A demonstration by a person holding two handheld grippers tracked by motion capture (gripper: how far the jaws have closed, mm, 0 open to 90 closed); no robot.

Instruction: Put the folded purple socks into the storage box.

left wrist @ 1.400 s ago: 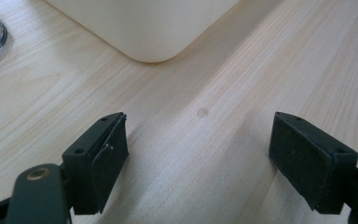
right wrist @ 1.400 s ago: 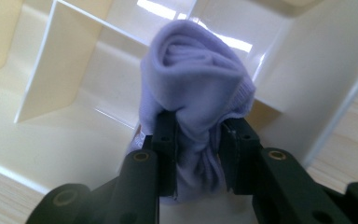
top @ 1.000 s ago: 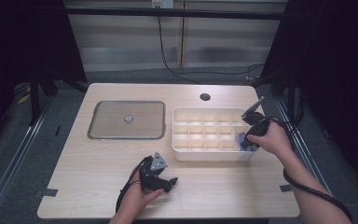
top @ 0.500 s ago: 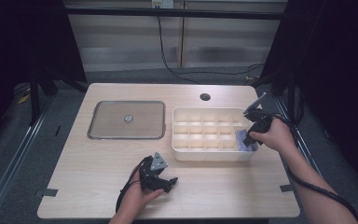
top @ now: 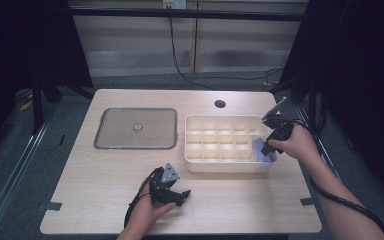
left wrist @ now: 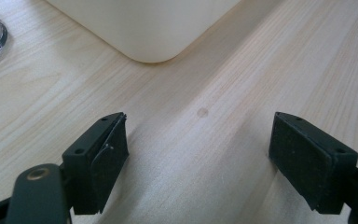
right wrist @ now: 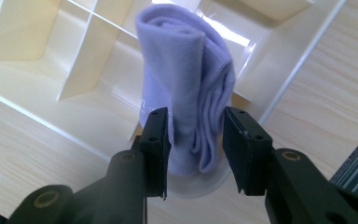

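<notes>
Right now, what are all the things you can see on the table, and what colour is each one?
table: one, light wood, in the middle of the room.
hole: one, dark, round, in the tabletop near the far edge.
lid: one, clear with a grey rim, flat on the table's left half.
box: one, cream, split into small compartments, on the right half.
cloth: one, pale purple, rolled, in the box's near right corner compartment.
left hand-held gripper: one, black, near the front edge, jaws wide apart over bare wood.
right hand-held gripper: one, black, at the box's right end, jaws either side of the cloth with small gaps.
</notes>
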